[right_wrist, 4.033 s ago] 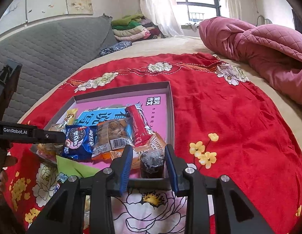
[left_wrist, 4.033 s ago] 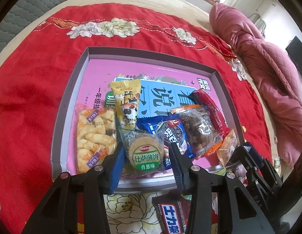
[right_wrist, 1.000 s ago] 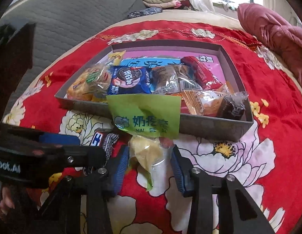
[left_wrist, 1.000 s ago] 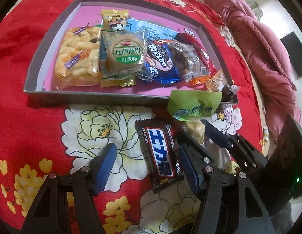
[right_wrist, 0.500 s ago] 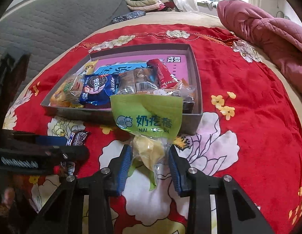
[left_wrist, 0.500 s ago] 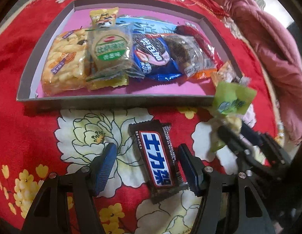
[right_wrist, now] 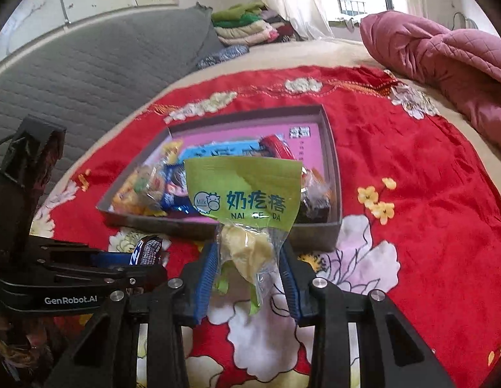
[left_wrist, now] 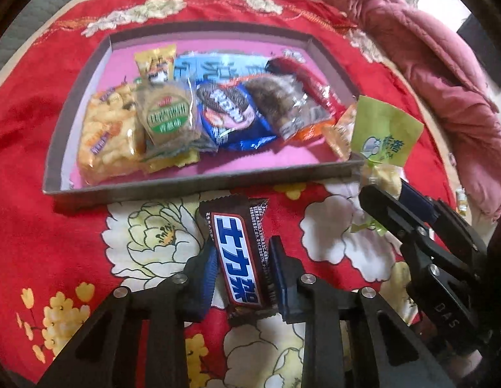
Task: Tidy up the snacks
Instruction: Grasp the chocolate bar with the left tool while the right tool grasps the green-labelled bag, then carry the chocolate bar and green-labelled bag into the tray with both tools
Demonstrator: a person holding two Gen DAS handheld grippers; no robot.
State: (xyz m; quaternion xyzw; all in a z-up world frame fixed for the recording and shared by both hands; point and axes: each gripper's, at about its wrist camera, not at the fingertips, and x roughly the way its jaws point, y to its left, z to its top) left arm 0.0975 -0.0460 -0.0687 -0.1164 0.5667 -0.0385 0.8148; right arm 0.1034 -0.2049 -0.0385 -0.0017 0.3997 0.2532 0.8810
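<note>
Left gripper (left_wrist: 242, 260) jaws closing on glossy brown rectangular chocolate bar (left_wrist: 239, 255); right gripper (right_wrist: 247, 270) clenched on crinkly green-topped clear snack bag (right_wrist: 245, 207); grey cardboard tray (left_wrist: 198, 182).

"milk" on green snack packet (right_wrist: 242, 190), "genrobot.ai" on left gripper (right_wrist: 71, 299)
</note>
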